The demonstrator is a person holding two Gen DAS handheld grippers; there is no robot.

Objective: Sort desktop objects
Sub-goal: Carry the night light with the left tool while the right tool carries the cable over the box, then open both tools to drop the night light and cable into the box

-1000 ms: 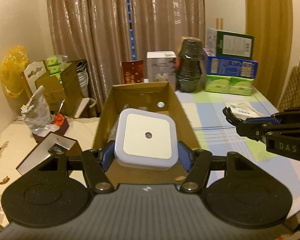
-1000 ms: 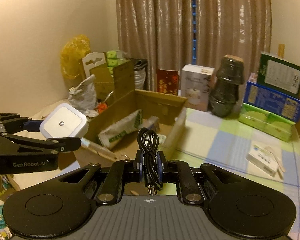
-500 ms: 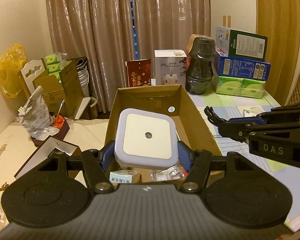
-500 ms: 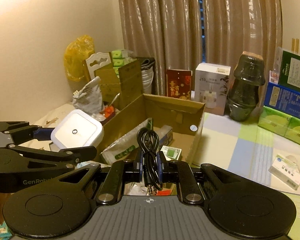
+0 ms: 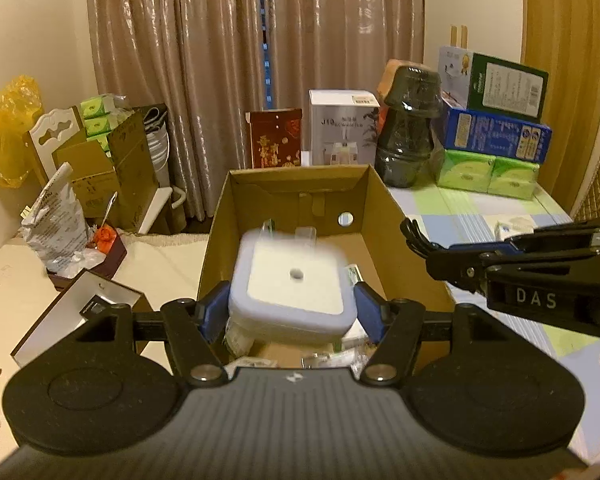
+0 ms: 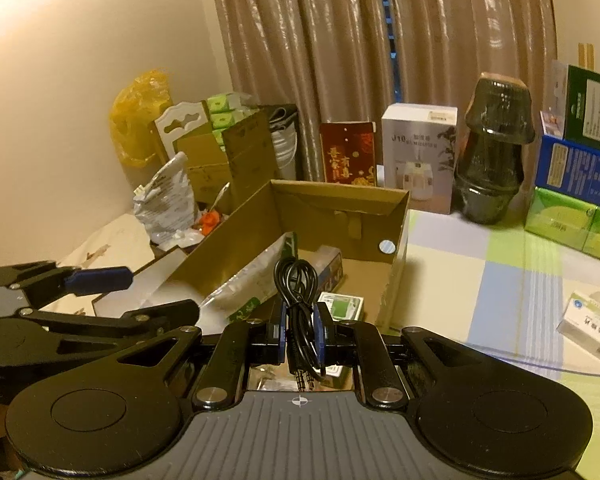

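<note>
The left tongs (image 5: 290, 312) are being held above the open cardboard box (image 5: 396, 216), which is standing at the left edge of the worktop (image 5: 452, 216). Their jaws have just been opening. The white square night light (image 5: 292, 280) is seen blurred between the blue pads (image 5: 214, 312), and gaps are showing on both sides, so it is not being gripped. It is positioned over the near end of the box interior, above loose packets lying on the box floor.

The right tongs (image 6: 299, 334) are being kept nearly closed on a coiled black audio cable (image 6: 296, 280). The cable loop is standing upright above the pads, and its two plugs are hanging below them. These tongs are being held over the near right part of the box.

A small white medicine carton (image 6: 592, 328) is lying near the right edge of the worktop. A dark glass jar (image 6: 494, 152) and a white humidifier box (image 6: 418, 156) are standing along the far edge.
</note>
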